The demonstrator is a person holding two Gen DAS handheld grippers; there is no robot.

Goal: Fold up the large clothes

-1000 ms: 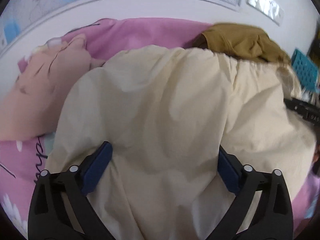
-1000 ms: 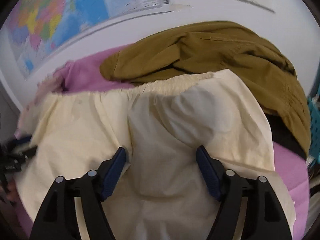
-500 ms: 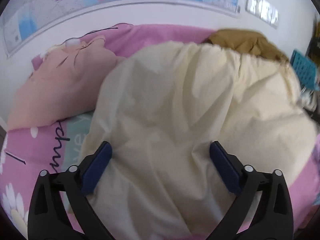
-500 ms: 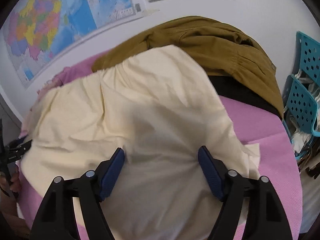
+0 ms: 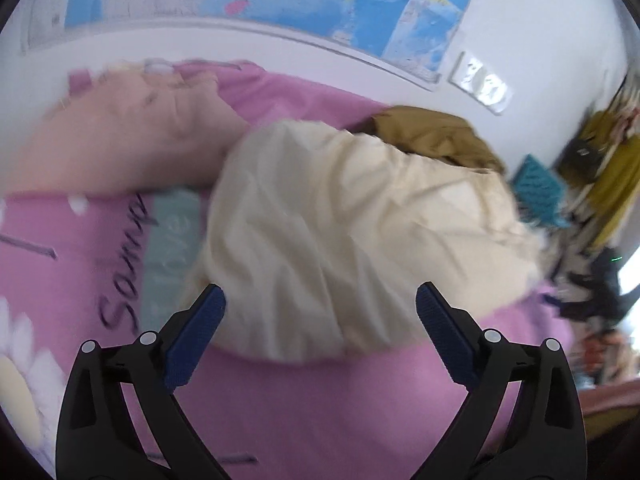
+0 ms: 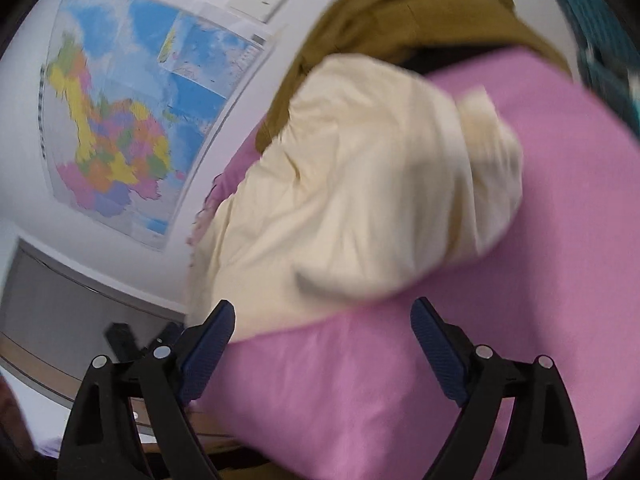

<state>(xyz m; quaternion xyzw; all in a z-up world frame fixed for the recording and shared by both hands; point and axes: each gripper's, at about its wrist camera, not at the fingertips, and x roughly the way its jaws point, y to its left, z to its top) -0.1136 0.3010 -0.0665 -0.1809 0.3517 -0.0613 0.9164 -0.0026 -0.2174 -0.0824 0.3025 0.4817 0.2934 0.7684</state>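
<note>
Cream garment bunched on pink sheet, toward far edge, just beyond both claws. Left claw and right claw spread wide, gripping nothing. Brown garment behind, touching.

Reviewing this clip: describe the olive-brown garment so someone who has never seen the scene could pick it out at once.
Start at the wall map, then drop to the pink bed sheet below it. Against the wall at the sheet's far edge lies the olive-brown garment, partly covered by the cream garment heaped in front. It is the only dark, mustard-brown cloth; its neighbours are cream and the peach garment.
</note>
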